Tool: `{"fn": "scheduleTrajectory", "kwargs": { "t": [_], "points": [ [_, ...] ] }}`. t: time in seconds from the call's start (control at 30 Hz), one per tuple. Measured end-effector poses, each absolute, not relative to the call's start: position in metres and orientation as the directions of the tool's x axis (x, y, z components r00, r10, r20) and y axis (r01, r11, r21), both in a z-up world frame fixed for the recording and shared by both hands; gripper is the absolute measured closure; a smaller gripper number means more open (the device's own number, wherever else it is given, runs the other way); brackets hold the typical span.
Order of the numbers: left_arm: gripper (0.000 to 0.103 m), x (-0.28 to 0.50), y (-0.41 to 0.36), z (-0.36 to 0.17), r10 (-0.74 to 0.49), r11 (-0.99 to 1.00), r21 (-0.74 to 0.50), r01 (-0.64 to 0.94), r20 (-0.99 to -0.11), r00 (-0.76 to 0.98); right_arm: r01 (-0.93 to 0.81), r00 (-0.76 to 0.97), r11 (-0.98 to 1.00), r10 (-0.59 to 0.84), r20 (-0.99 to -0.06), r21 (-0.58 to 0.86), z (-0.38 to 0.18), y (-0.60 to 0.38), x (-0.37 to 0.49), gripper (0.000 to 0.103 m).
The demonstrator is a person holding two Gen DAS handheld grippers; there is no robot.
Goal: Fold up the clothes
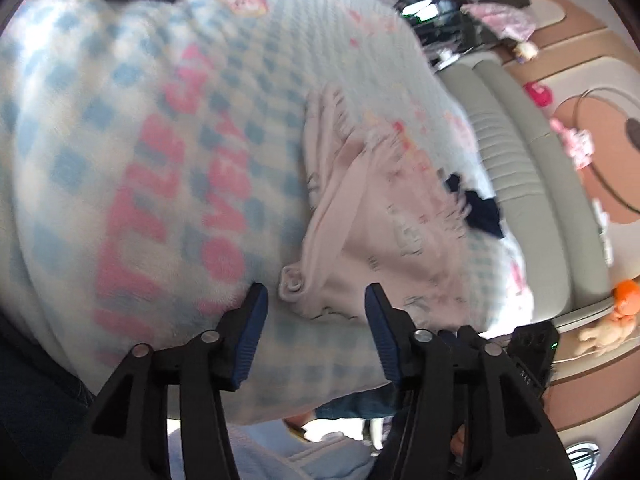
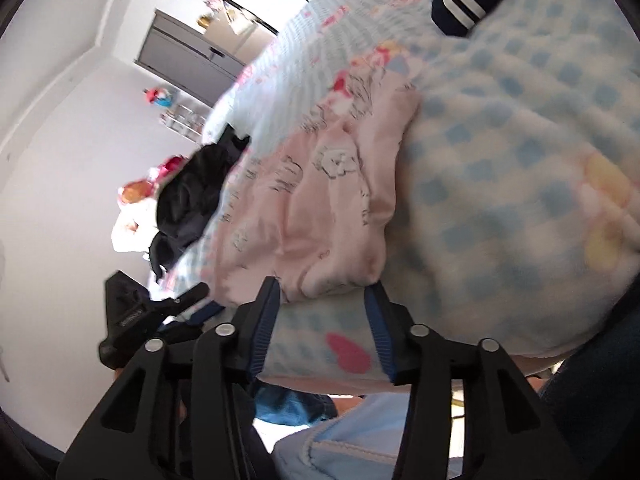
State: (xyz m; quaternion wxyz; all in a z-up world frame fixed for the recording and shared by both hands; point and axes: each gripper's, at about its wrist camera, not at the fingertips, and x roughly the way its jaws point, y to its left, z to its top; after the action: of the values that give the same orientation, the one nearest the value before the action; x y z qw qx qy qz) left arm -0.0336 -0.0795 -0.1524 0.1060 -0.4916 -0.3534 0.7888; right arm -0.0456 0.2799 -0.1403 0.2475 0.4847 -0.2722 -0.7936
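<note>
Both grippers, left [image 1: 316,300] and right [image 2: 326,294], stand open at the near edge of the pink garment [image 1: 360,216] on the checked blanket [image 1: 120,140], gripping nothing. A fold looks just laid; next, each needs a fresh hold on an edge.

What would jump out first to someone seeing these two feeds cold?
The blue-checked blanket with big pink lettering fills most of both views. On it lies a pale pink garment printed with small drawings, just beyond both pairs of jaws, which stand apart with nothing pinched. A dark garment sits past the pink one, at the blanket's far edge.
</note>
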Motion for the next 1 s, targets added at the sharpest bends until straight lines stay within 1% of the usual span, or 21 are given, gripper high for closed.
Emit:
{"fn": "scheduleTrajectory", "kwargs": {
  "t": [0.07, 0.17, 0.2, 0.23, 0.27, 0.3, 0.37, 0.4, 0.47, 0.5, 0.53, 0.6, 0.77, 0.87, 0.9, 0.93, 0.97, 1.0],
  "points": [
    [0.049, -0.041, -0.071, -0.158, 0.484, -0.758, -0.623, 0.193, -0.735, -0.475, 0.084, -0.398, -0.754, -0.625, -0.672, 0.652, -0.151, 0.276, -0.051, 0.056],
    [0.054, -0.047, -0.059, -0.152, 0.451, -0.805, -0.575, 0.144, -0.752, -0.481, 0.014, -0.427, -0.741, -0.611, -0.666, 0.671, -0.166, 0.268, -0.066, 0.056],
    [0.066, -0.048, -0.055, -0.150, 0.427, -0.827, -0.547, 0.132, -0.763, -0.486, 0.002, -0.424, -0.736, -0.613, -0.666, 0.677, -0.169, 0.267, -0.068, 0.057],
    [0.073, -0.049, -0.051, -0.147, 0.395, -0.850, -0.512, 0.123, -0.775, -0.493, 0.003, -0.426, -0.748, -0.602, -0.675, 0.664, -0.169, 0.264, -0.069, 0.061],
    [0.077, -0.049, -0.046, -0.144, 0.345, -0.879, -0.461, 0.121, -0.790, -0.506, 0.028, -0.443, -0.775, -0.576, -0.687, 0.631, -0.164, 0.259, -0.068, 0.069],
    [0.081, -0.048, -0.041, -0.141, 0.308, -0.901, -0.419, 0.112, -0.800, -0.516, 0.058, -0.463, -0.804, -0.547, -0.697, 0.592, -0.158, 0.253, -0.066, 0.074],
    [0.088, -0.046, -0.027, -0.134, 0.233, -0.942, -0.326, 0.081, -0.809, -0.540, 0.132, -0.530, -0.862, -0.478, -0.700, 0.489, -0.142, 0.239, -0.060, 0.089],
    [0.092, -0.045, -0.022, -0.130, 0.203, -0.956, -0.285, 0.066, -0.808, -0.554, 0.180, -0.584, -0.891, -0.438, -0.684, 0.416, -0.130, 0.230, -0.053, 0.090],
    [0.093, -0.041, -0.019, -0.124, 0.179, -0.964, -0.259, 0.058, -0.796, -0.578, 0.238, -0.642, -0.930, -0.367, -0.673, 0.280, -0.116, 0.213, -0.044, 0.093],
    [0.094, -0.039, -0.017, -0.120, 0.167, -0.968, -0.245, 0.054, -0.790, -0.590, 0.247, -0.653, -0.938, -0.345, -0.674, 0.241, -0.113, 0.211, -0.041, 0.094],
    [0.094, -0.037, -0.018, -0.118, 0.162, -0.969, -0.241, 0.054, -0.784, -0.599, 0.244, -0.646, -0.944, -0.330, -0.689, 0.224, -0.115, 0.210, -0.042, 0.094],
    [0.094, -0.037, -0.028, -0.118, 0.179, -0.959, -0.274, 0.071, -0.781, -0.598, 0.231, -0.621, -0.952, -0.301, -0.723, 0.198, -0.122, 0.205, -0.047, 0.094],
    [0.094, -0.041, -0.039, -0.127, 0.142, -0.962, -0.247, 0.120, -0.822, -0.552, 0.198, -0.574, -0.963, -0.265, -0.775, 0.183, -0.134, 0.240, -0.037, 0.095],
    [0.095, -0.040, -0.046, -0.131, 0.132, -0.957, -0.247, 0.150, -0.834, -0.536, 0.168, -0.547, -0.961, -0.275, -0.790, 0.218, -0.139, 0.249, -0.039, 0.094],
    [0.094, -0.038, -0.050, -0.131, 0.141, -0.952, -0.263, 0.159, -0.834, -0.534, 0.144, -0.530, -0.952, -0.304, -0.792, 0.269, -0.141, 0.257, -0.042, 0.094],
    [0.091, -0.036, -0.056, -0.132, 0.156, -0.942, -0.288, 0.173, -0.832, -0.533, 0.115, -0.510, -0.937, -0.341, -0.789, 0.330, -0.144, 0.266, -0.044, 0.094],
    [0.091, -0.033, -0.064, -0.132, 0.185, -0.921, -0.337, 0.197, -0.821, -0.540, 0.079, -0.494, -0.906, -0.398, -0.773, 0.416, -0.147, 0.278, -0.047, 0.094],
    [0.091, -0.030, -0.072, -0.131, 0.202, -0.898, -0.378, 0.224, -0.808, -0.554, 0.037, -0.495, -0.859, -0.460, -0.738, 0.510, -0.149, 0.293, -0.048, 0.093]
  ]
}}
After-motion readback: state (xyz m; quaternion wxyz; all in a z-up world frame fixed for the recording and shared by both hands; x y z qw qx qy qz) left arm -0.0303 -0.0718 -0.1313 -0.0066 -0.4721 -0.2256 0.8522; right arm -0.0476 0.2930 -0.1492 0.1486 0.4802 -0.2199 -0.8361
